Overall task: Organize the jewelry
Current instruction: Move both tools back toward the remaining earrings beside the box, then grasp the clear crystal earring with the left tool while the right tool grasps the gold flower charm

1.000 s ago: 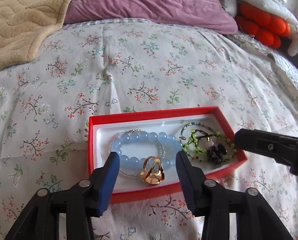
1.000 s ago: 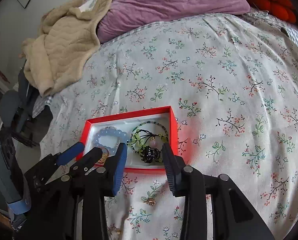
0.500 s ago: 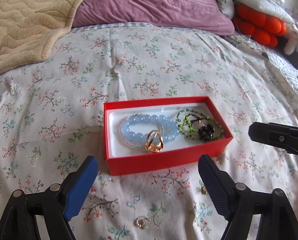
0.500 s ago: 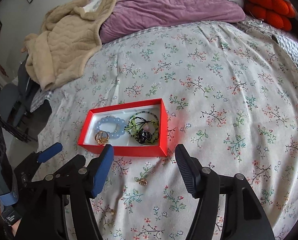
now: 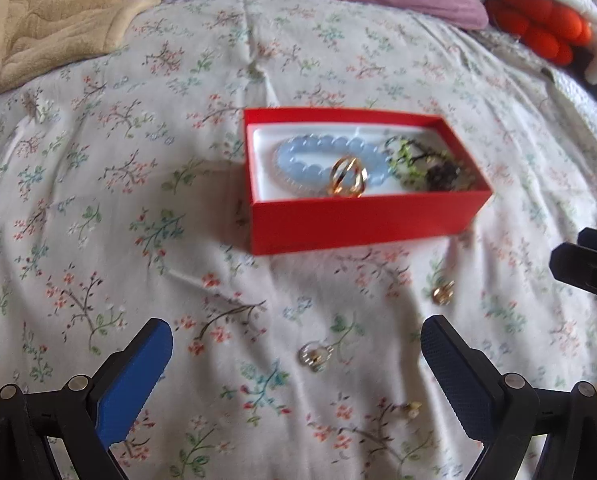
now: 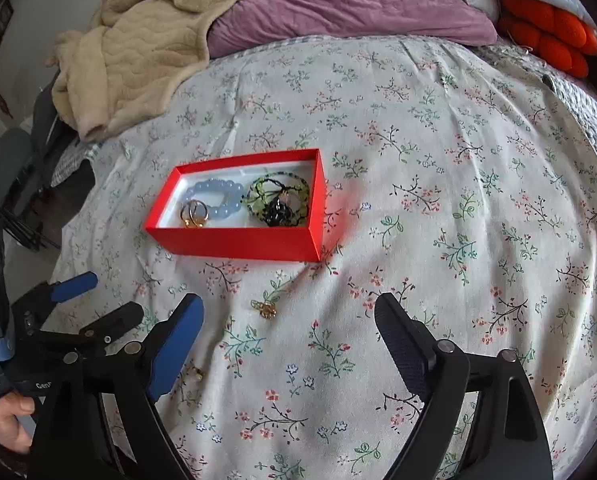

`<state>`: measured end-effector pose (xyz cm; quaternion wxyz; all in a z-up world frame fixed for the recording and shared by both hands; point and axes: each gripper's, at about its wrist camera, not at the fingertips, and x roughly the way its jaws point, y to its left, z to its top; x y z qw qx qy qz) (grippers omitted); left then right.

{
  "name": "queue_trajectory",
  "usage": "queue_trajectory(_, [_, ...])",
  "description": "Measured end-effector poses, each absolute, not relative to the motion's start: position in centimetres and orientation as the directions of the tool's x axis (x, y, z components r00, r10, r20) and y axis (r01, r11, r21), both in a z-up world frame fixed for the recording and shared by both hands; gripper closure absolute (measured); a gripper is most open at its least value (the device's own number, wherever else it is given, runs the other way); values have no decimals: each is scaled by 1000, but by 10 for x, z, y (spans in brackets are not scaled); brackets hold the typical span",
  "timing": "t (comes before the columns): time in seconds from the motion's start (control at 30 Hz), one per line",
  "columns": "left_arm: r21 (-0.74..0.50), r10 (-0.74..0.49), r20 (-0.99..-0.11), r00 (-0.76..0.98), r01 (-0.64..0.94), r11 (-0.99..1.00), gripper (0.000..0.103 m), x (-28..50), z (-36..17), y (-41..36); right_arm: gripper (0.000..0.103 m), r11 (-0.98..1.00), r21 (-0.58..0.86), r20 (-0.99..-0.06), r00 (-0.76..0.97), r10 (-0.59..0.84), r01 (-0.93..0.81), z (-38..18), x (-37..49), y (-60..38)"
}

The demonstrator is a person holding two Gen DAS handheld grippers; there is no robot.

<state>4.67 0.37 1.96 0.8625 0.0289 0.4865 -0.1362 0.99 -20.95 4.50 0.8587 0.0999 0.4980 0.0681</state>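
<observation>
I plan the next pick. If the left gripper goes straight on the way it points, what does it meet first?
Probably the small silver ring on the floral bedsheet, between the open fingers of the left gripper. Depth is unclear; it might meet bare sheet beside it.

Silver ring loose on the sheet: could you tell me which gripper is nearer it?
Left. The silver ring lies just ahead, between the left gripper's open fingers; the right gripper sits off to its right.
</observation>
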Motion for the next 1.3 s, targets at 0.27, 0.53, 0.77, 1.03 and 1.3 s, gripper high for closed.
queue_trajectory(0.27, [-40, -162, -876, 455, 264, 964, 1, 39, -4, 17, 9, 988, 138, -898, 413, 153, -65, 10, 2, -194])
queue_trajectory(0.53, [28, -102, -905, 412, 297, 954, 1, 32, -40, 19, 9, 993, 39, -940, 334, 75, -115, -31, -7, -184])
queue_trajectory(0.77, [71, -93, -882, 462, 326, 943, 1, 21, -52, 19, 2, 984, -64, -934, 357, 0, -167, -51, -11, -176])
queue_trajectory(1.03, [71, -108, -873, 476, 342, 937, 0, 20, -54, 20, 0, 983, -61, -896, 444, 22, -172, -60, -20, -183])
queue_trajectory(1.3, [77, -220, -849, 480, 525, 848, 1, 24, -48, 8, 0, 987, -62, -888, 459, 13, -148, -58, -22, -180])
